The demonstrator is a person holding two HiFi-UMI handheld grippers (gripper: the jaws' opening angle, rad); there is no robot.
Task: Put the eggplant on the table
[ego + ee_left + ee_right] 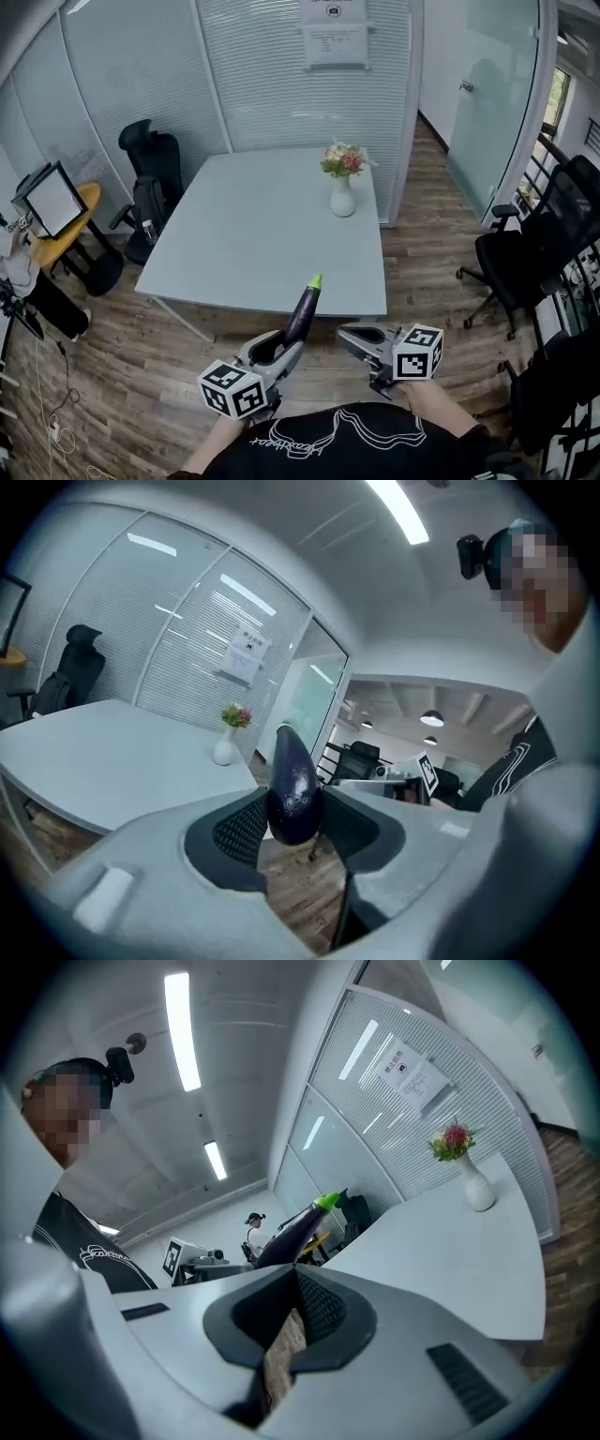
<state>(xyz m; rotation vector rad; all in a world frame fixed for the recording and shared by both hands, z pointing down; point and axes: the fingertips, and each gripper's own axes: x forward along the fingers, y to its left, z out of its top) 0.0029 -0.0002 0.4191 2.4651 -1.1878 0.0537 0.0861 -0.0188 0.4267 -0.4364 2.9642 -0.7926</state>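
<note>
L side: the left gripper [284, 345] is clamped on the fat end of the eggplant [303, 314]. Its green tip pokes up + fwd, toward the table [234, 253]. The eggplant is in the air over the wood floor [112, 375], just short of the table's near edge, not on it yet.

Mid: the table is bare but for 1 vase [343, 195] w/ flowers at the far side.

R side: the right gripper [349, 337] has its 2 jaws together, nothing in them.

Step, I think: the carry. Next: go fwd past the edge, get low over the bare top, then let go softly so it can't roll off.
</note>
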